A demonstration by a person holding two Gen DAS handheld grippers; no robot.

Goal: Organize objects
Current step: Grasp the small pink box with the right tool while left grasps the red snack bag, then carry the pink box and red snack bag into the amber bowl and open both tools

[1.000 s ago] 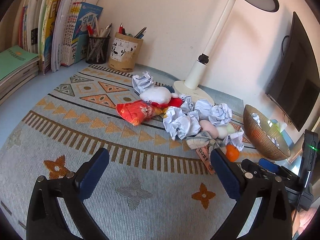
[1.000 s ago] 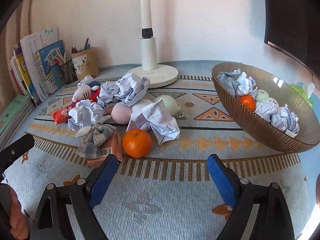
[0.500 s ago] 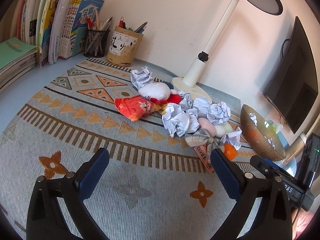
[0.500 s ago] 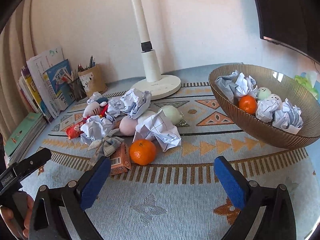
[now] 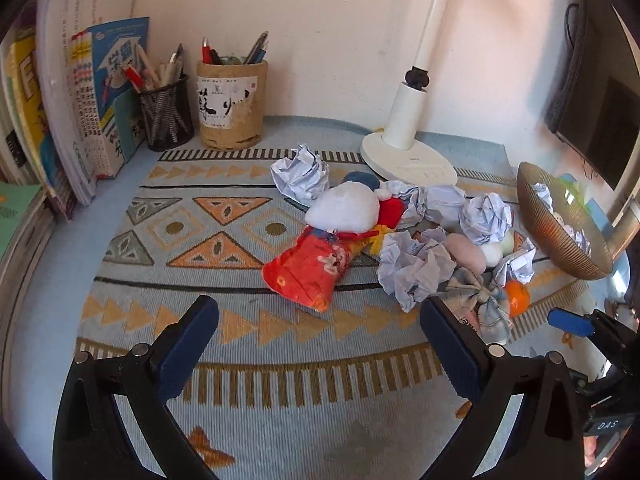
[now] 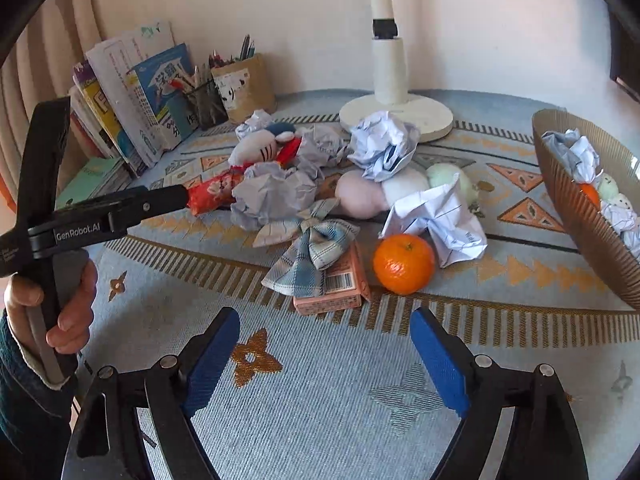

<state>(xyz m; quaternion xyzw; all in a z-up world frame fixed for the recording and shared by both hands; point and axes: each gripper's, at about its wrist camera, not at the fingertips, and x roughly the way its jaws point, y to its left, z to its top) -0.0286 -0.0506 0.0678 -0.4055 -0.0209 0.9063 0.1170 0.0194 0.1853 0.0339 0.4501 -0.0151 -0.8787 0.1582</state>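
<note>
a plain cream wall [image 5: 332,20] is standing behind a pale blue desk [image 5: 120,196] that is carrying a patterned woven mat [image 5: 180,240]. a white desk lamp [image 5: 408,136] is rising near the wall, a dark monitor [image 5: 596,120] is hanging at right, and warm daylight is falling across everything.

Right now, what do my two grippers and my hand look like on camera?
Both the left gripper and the right gripper have black frames, silver bolts and ribbed blue fingers. White "GenRobot.AI" lettering marks the left one. The bare left hand wears a dark sleeve with a pale cuff.
</note>
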